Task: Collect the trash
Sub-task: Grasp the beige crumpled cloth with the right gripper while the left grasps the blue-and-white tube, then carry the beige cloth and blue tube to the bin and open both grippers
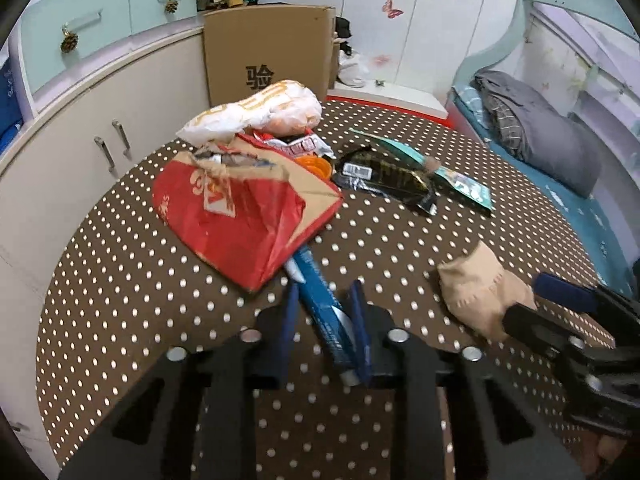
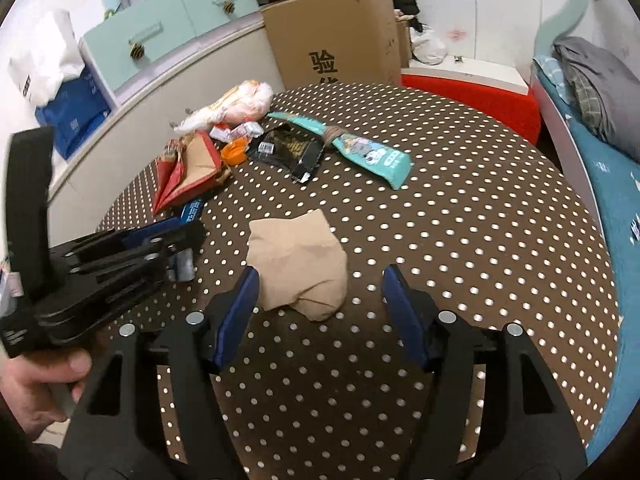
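left gripper (image 1: 325, 300) around glossy blue tube (image 1: 320, 300), maybe pinched

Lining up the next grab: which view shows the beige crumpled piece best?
Right wrist view: the beige crumpled piece sits whole and central, between the open right claw's fingers. In the left wrist view it lies off to the right, partly hidden behind that claw.

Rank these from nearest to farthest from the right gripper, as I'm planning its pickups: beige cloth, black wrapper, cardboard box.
In the right wrist view, from the right gripper:
1. Beige cloth, just ahead.
2. Black wrapper, mid-table, slightly left.
3. Cardboard box, beyond the table.
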Motion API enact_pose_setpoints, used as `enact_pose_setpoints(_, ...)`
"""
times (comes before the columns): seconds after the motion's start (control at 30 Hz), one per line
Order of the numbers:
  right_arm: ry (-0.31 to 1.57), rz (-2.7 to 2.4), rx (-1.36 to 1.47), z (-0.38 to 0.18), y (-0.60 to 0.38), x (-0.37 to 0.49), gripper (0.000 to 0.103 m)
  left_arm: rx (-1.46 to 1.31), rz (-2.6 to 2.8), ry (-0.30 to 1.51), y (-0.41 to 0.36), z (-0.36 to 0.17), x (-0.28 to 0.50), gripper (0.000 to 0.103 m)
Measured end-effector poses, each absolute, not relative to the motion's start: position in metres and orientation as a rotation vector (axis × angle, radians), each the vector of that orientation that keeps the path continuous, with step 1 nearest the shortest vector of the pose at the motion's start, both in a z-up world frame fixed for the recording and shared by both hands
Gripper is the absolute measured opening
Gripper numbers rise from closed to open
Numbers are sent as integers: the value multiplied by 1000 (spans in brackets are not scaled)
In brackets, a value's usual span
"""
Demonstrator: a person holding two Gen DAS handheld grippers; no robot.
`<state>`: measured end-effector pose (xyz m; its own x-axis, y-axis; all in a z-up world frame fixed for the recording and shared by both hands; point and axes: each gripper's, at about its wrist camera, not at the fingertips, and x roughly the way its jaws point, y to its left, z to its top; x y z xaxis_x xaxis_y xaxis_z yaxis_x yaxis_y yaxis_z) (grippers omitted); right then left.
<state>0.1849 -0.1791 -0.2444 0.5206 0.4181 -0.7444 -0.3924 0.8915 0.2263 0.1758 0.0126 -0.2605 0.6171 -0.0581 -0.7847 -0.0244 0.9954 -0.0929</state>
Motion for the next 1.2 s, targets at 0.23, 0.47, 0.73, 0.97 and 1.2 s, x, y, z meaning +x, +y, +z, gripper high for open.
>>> enact_pose_setpoints(0.23, 887, 478, -73, -252, -146, 191, 45, -97, -125, 909, 28, -263, 137, 14)
enact_pose_setpoints(0.47, 887, 451, -30, -252, -154, 182, 28, -51, -142, 907, 24, -261, 149, 46)
enact_pose_setpoints(0.73, 847, 376, 84, -237, -212, 156, 27, -32, -241, 908, 1, -256, 148, 10)
enact_pose_setpoints(0.97, 777, 292, 170, -212, -276, 135, 27, -37, -340, 836, -38, -216, 149, 10)
enact_pose_setpoints(1.2, 684, 189, 263, -184, -339, 112, 27, -22, -472, 797, -91, -185, 153, 10)
